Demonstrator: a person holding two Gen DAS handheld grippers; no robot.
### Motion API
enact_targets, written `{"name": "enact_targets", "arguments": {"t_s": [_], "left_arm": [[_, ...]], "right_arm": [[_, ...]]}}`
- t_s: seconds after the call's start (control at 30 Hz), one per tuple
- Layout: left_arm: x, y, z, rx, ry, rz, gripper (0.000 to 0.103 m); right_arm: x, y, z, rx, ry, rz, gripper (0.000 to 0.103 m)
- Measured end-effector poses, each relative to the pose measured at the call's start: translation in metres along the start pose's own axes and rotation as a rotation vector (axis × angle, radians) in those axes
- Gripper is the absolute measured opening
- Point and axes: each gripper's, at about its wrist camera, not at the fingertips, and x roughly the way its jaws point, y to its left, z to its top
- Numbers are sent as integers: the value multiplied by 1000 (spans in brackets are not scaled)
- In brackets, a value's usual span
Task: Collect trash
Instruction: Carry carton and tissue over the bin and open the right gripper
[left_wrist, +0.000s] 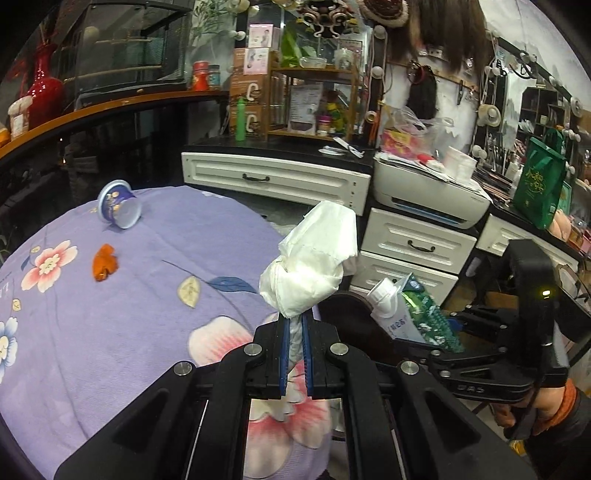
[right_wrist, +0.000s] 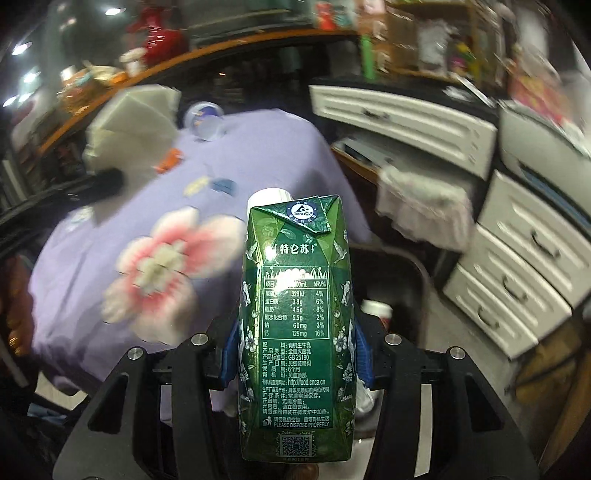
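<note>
My left gripper (left_wrist: 295, 326) is shut on the twisted end of a crumpled white tissue (left_wrist: 314, 254), held up past the right edge of the table with the purple flowered cloth (left_wrist: 129, 332). On the cloth lie a purple cup (left_wrist: 119, 208) tipped on its side and an orange scrap (left_wrist: 105, 262). My right gripper (right_wrist: 295, 352) is shut on a green milk carton (right_wrist: 295, 314) with a white cap. It hangs over a dark bin (right_wrist: 410, 269) beside the table, and a white cup (right_wrist: 376, 310) lies in the bin. From the left wrist the carton (left_wrist: 417, 310) shows to the right of the tissue.
White drawers (left_wrist: 273, 179) and a white printer (left_wrist: 428, 192) stand close behind the bin. A green bag (left_wrist: 541, 184) sits on the cluttered counter at right. A red vase (left_wrist: 44, 88) stands on the curved wooden counter at the far left. A person's hand (left_wrist: 554, 406) grips the right tool.
</note>
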Motion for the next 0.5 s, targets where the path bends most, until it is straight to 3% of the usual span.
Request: {"name": "enact_targets", "arguments": {"t_s": [0.27, 0.5], "left_arm": [[12, -26, -5, 32, 18, -29, 7], [21, -31, -10, 28, 46, -53, 7]], "right_arm": [[58, -27, -17, 105, 93, -58, 49], [99, -29, -26, 102, 158, -104, 50]]}}
